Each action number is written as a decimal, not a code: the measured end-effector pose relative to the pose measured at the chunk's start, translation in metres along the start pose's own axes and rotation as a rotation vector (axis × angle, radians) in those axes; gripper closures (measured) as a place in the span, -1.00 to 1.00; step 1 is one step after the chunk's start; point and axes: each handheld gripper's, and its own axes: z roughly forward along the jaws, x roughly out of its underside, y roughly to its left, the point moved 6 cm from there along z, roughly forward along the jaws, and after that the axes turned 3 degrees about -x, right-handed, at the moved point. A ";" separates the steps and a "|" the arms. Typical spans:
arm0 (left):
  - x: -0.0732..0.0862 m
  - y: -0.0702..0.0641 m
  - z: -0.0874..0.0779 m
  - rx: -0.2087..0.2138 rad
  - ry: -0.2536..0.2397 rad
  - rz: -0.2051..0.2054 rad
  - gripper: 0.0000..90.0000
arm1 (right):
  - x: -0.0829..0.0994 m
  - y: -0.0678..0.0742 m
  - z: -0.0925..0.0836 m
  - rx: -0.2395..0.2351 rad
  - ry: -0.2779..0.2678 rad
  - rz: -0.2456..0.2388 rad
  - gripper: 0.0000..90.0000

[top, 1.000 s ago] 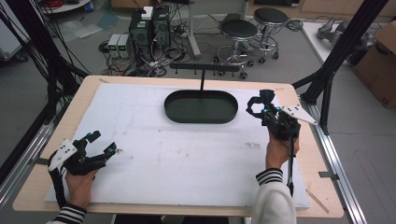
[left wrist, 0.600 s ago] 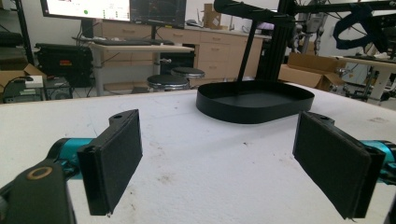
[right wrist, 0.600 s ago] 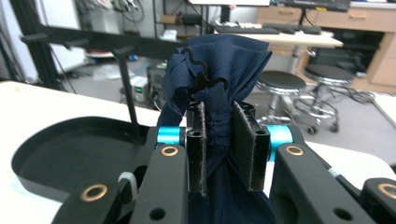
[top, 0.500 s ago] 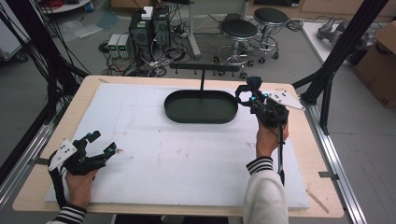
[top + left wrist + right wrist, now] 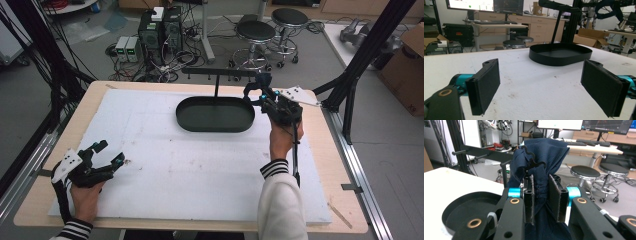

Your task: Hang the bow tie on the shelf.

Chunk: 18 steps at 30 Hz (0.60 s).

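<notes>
A dark navy cloth garment (image 5: pixel 541 170) on a thin black wire hanger (image 5: pixel 532 160) sits clamped between the narrow jaws of the right hand-held gripper (image 5: pixel 543 195), held up just right of the black oval tray (image 5: pixel 215 114) and near the black horizontal rack bar (image 5: pixel 220 73) on its post. The likely step is hanging it: lift until the hook clears the bar, keep it upright, then lower squarely. The left hand-held gripper (image 5: pixel 541 85) rests with jaws wide on the white foam surface (image 5: pixel 165 165), well apart.
</notes>
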 end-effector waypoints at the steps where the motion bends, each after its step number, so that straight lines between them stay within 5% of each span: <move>1: 0.000 0.000 0.000 0.000 -0.001 0.000 -0.64 | -0.001 0.000 0.002 -0.003 -0.002 -0.001 0.68; 18: 0.000 -0.001 0.000 -0.001 -0.001 0.010 -0.64 | -0.012 -0.013 0.037 -0.004 0.031 -0.024 0.68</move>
